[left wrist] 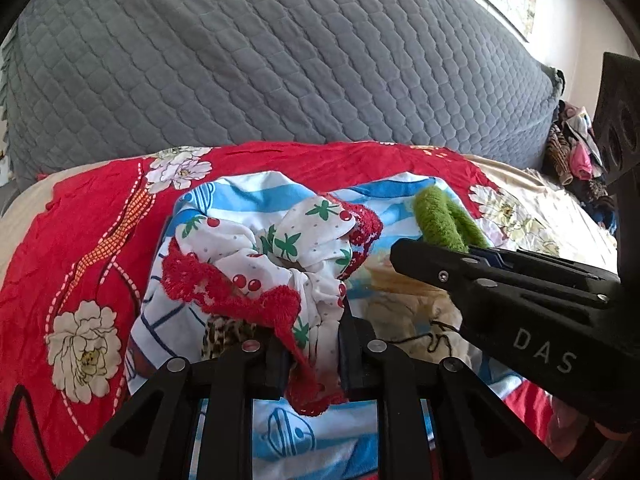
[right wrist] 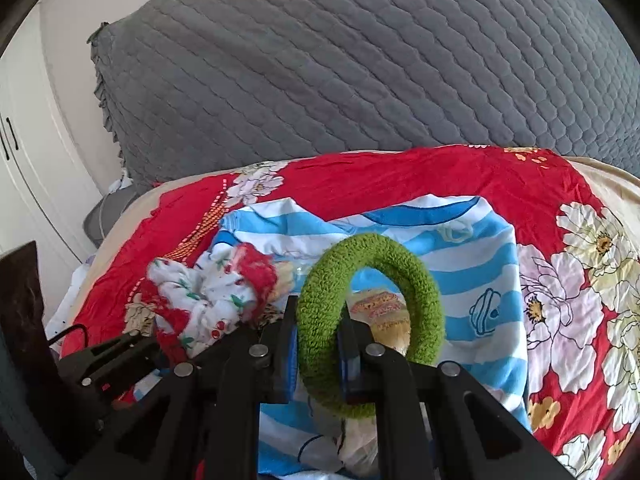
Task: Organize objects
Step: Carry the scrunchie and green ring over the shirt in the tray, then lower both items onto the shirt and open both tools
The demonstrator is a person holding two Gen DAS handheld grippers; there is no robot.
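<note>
Left wrist view first: the left gripper (left wrist: 312, 364) has its jaws closed down on a bunched cherry-print cloth (left wrist: 280, 256) with red lace trim, held up just over the blue striped fabric (left wrist: 248, 196) that lies on the red floral bedspread (left wrist: 80, 240). Over on the right, the right gripper (left wrist: 476, 252) comes in sideways with a green fuzzy ring (left wrist: 440, 216) pinched at its tip. Far right there's a loose heap of clothes (left wrist: 576, 156) by the grey quilted headboard (left wrist: 280, 60), so plenty looks unsorted.

Right wrist view: the right gripper (right wrist: 320, 356) is clamped on the near side of the green fuzzy ring (right wrist: 372, 320), one finger through the hole, ring standing up over the blue striped fabric (right wrist: 472, 264). The cherry-print cloth (right wrist: 208, 300) sits left in the left gripper (right wrist: 132, 344).

Progress guess: both items are picked up, neither put anywhere yet. No obvious bin or drawer shows, so where they go can't be told. Early-to-middle, probably.
</note>
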